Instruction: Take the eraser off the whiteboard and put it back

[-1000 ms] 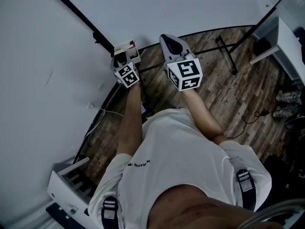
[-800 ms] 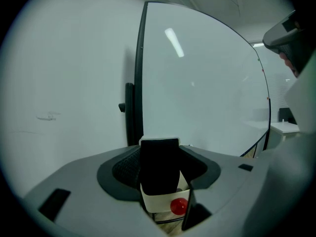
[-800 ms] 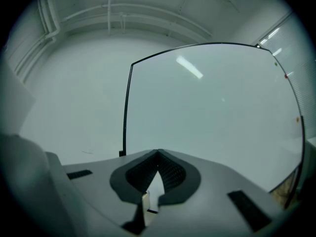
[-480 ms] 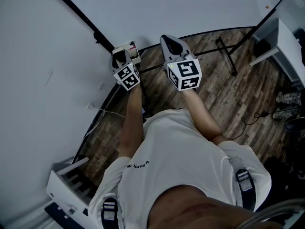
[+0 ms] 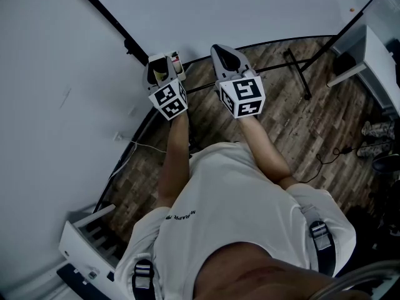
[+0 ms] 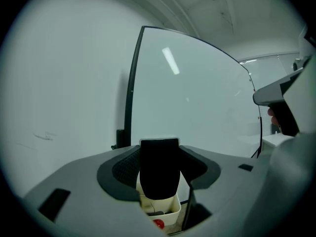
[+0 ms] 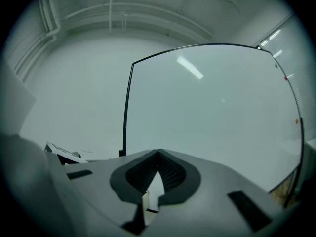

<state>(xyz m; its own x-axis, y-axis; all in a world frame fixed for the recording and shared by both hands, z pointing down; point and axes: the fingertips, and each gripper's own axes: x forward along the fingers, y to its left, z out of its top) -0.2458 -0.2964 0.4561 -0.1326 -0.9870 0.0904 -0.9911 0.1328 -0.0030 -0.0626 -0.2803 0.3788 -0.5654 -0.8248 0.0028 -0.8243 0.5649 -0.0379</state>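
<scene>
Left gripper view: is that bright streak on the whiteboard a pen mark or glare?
Likely glare: in the left gripper view the streak on the whiteboard is soft-edged, like a reflected lamp; the right gripper view shows a similar one.

A wood-plank floor (image 5: 294, 136) is being bordered by pale walls (image 5: 56, 74); a white table (image 5: 378, 58) is being shown at the right edge.

The whiteboard (image 5: 250, 11) walls off the front; the wooden floor (image 5: 294, 120) rightward lies open.
</scene>
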